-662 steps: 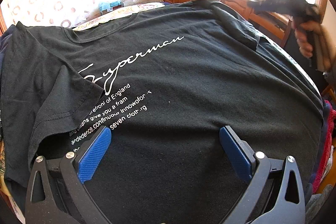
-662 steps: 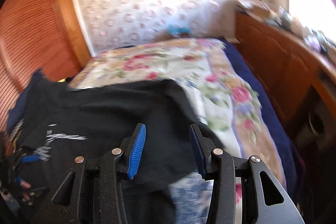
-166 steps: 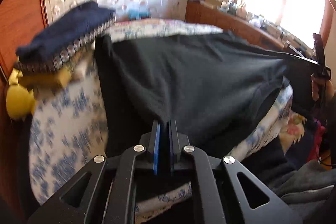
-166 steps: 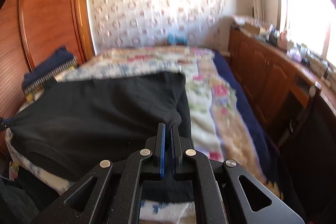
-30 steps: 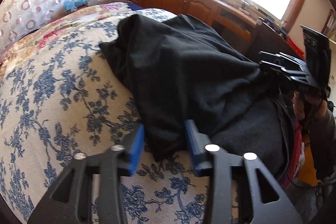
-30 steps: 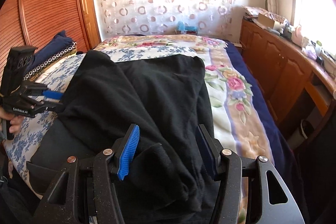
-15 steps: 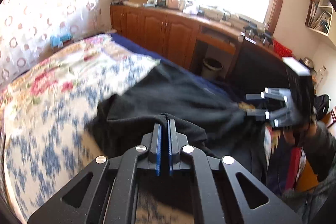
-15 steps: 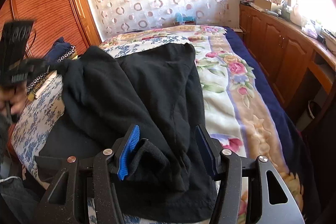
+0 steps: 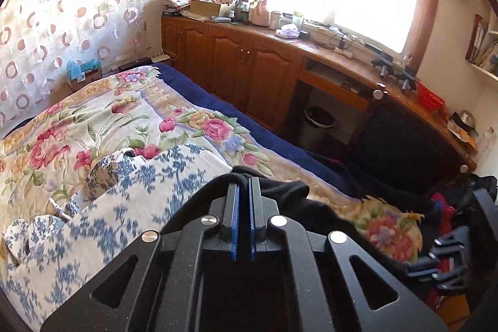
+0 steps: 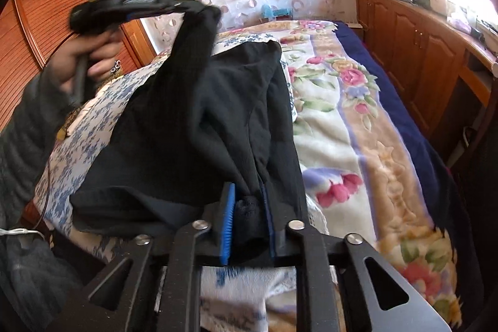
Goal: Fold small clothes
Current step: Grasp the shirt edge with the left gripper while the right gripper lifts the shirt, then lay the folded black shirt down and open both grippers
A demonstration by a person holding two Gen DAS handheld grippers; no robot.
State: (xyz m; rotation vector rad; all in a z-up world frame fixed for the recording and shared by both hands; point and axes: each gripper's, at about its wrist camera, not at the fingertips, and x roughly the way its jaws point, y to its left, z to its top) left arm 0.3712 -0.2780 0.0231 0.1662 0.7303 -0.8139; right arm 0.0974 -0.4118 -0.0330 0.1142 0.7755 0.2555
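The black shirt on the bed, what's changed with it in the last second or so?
Both tongs took hold of the black shirt. The left tongs clamped its far corner and lifted it up and over toward the right tongs, whose jaws have just been closing on a bunched near edge. The rest of the shirt still lies on the bed.

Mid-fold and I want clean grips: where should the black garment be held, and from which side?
Hold the black garment at its near-edge corners, coming in from the bed's near side. The right gripper has just closed on a bunched hem corner; the left gripper pinches the other end, lifted. Edges there are thin, free folds.
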